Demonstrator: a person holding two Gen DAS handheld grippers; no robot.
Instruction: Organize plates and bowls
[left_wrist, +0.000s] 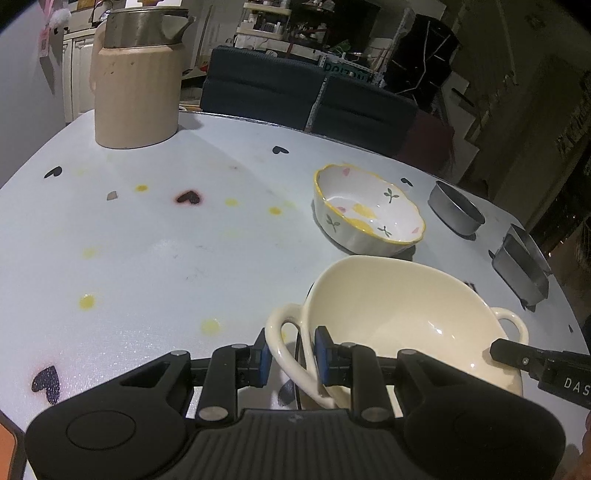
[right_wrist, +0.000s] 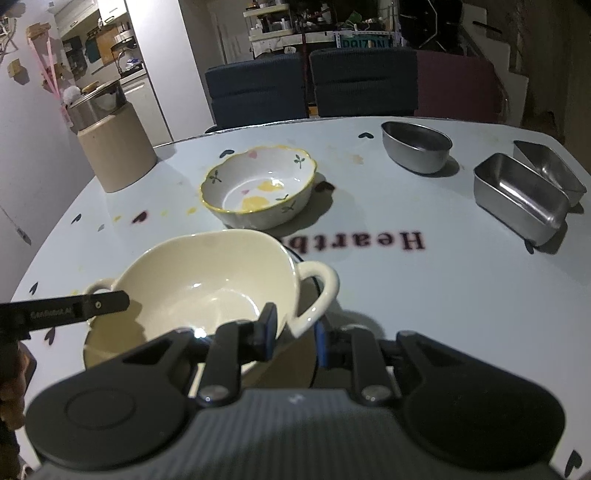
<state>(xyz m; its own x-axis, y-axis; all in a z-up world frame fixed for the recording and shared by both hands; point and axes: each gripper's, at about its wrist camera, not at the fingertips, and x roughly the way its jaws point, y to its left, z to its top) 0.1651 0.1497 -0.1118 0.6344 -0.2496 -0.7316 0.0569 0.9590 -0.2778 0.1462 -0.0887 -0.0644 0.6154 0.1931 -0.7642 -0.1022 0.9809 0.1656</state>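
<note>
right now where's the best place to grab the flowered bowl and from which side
Grip the flowered bowl by its wavy rim, one finger inside and one outside the wall, coming down from above on the near side. It has no handles, stands upright and empty, and the near rim faces the grippers. Both are busy, though: the left gripper and right gripper each clamp a handle of the cream bowl.

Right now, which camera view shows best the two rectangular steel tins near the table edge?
The right wrist view: both rectangular steel tins appear whole, insides visible, side by side. In the left wrist view the tins sit at the distorted right border, seen mostly from outside.
</note>
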